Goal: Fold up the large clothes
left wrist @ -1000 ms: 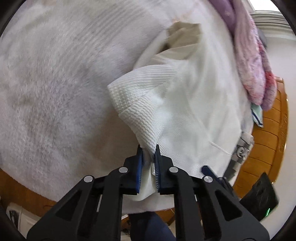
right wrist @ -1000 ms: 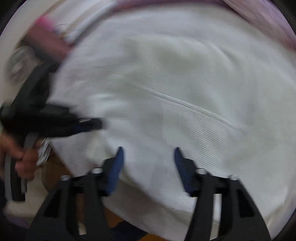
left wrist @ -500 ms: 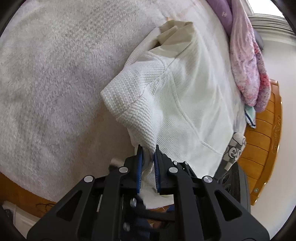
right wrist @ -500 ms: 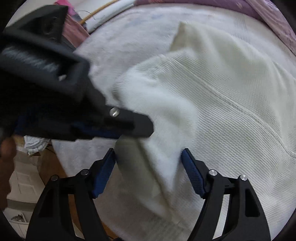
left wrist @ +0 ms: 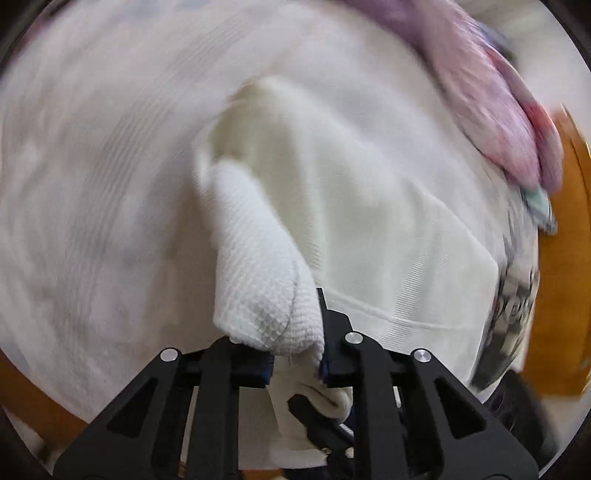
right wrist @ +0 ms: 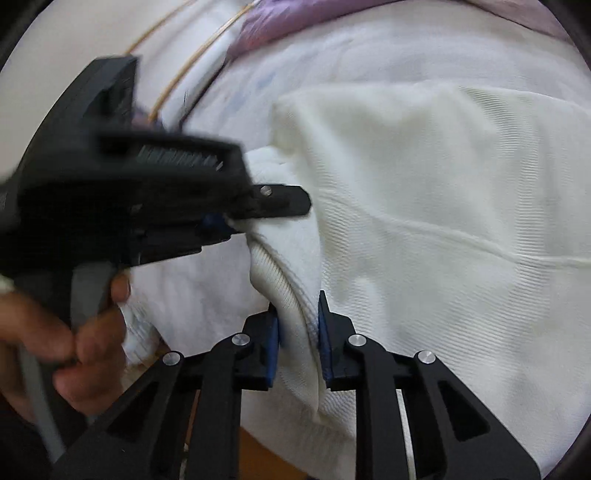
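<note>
A cream-white ribbed garment [left wrist: 369, 229] lies spread on a white fleecy bed cover [left wrist: 92, 184]. My left gripper [left wrist: 295, 354] is shut on its waffle-knit sleeve [left wrist: 258, 280], which bunches over the jaws. In the right wrist view the garment [right wrist: 443, 206] fills the right half. My right gripper [right wrist: 297, 332] is shut on a ribbed fold of the sleeve [right wrist: 291, 295]. The left gripper [right wrist: 258, 206] shows there too, held by a hand, clamped on the same sleeve just above and left.
A pink and purple blanket [left wrist: 491, 96] is heaped at the far right of the bed. A wooden bed frame [left wrist: 561, 295] runs along the right edge. A purple cloth [right wrist: 295, 22] and white bedding lie beyond the garment in the right wrist view.
My right gripper has closed from wide open onto the sleeve fold. My left gripper has swung with the sleeve, and its view is now blurred by motion.
</note>
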The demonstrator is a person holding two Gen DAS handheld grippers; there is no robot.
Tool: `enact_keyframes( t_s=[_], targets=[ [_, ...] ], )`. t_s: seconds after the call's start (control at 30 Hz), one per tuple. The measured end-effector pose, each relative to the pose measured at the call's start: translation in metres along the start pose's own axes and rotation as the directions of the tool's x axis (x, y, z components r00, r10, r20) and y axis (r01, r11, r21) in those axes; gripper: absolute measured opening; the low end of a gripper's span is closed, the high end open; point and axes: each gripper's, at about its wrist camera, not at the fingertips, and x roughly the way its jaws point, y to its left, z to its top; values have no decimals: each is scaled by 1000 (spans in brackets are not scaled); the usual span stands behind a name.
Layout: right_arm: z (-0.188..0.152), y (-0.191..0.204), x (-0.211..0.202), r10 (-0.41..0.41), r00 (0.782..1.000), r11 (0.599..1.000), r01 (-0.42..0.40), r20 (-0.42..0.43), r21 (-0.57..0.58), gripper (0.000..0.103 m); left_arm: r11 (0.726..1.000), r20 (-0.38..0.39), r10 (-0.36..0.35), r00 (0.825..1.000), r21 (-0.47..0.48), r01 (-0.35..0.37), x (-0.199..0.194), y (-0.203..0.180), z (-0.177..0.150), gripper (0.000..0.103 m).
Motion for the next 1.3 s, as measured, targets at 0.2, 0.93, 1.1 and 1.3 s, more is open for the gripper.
enact_keyframes(
  t_s=[0.2,0.93,1.1,1.3],
  targets=[
    [-14,-64,-108,80,981,970,-117,174,212,17,973,86,-114,990,211,93,-34,-135,-31,15],
    [-162,-281,-244,-148,958,670,-85,245,737,32,996,3,-26,1000,88,25,61,-190,-96,67],
    [-108,-268,-244,-206,951,805,32,229,593,64,999,-53,33,998,-30,-35,73,-141,-99,68],
    [-79,-279,-196,-218,966,833,111,138,542,66,999,-98,26,995,-34,-30,81,-127,-109,69]
  ],
)
